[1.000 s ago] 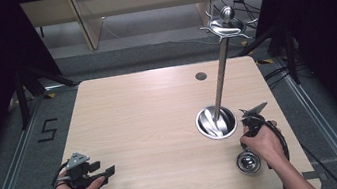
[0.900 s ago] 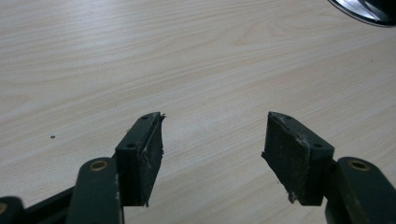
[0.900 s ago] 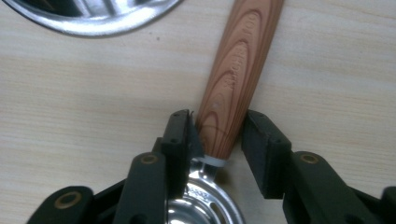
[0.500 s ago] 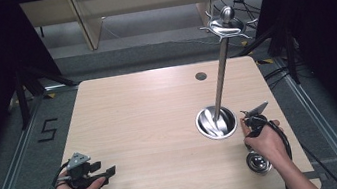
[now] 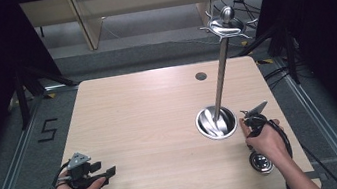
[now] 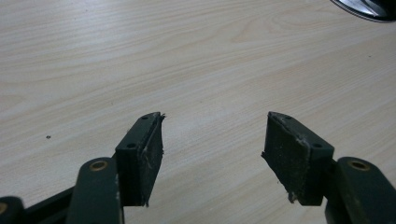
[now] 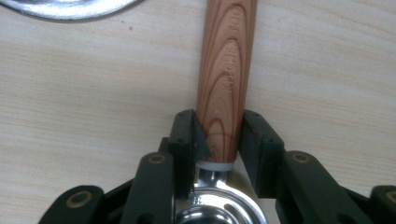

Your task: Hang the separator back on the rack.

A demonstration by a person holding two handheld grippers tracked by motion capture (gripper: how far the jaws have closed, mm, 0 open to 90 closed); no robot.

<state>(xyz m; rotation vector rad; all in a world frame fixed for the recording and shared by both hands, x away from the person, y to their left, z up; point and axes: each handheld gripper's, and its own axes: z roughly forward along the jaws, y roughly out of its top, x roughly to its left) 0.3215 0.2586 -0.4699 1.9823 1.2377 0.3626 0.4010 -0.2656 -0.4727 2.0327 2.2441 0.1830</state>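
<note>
A utensil with a wooden handle [image 7: 226, 70] and a round metal head [image 5: 261, 161] lies on the table at the front right. My right gripper [image 7: 218, 135] is shut on the handle just above the metal head. In the high view the right gripper [image 5: 253, 123] stands beside the stand's base, and a hand covers the handle. A tall metal stand [image 5: 220, 81] rises from a round shiny base [image 5: 216, 122] to hooks at its top [image 5: 227, 26]. My left gripper [image 5: 104, 169] rests at the front left, open [image 6: 212, 154], with bare wood between its pads.
The light wooden table [image 5: 149, 117] has a small dark hole [image 5: 200, 76] near its far edge. The stand's base edge [image 6: 369, 7] shows far off in the left gripper view and close by [image 7: 60, 7] in the right gripper view. Dark curtains flank the table.
The right hand and the utensil's metal head have shifted slightly to the right. The left gripper has stayed where it was.
</note>
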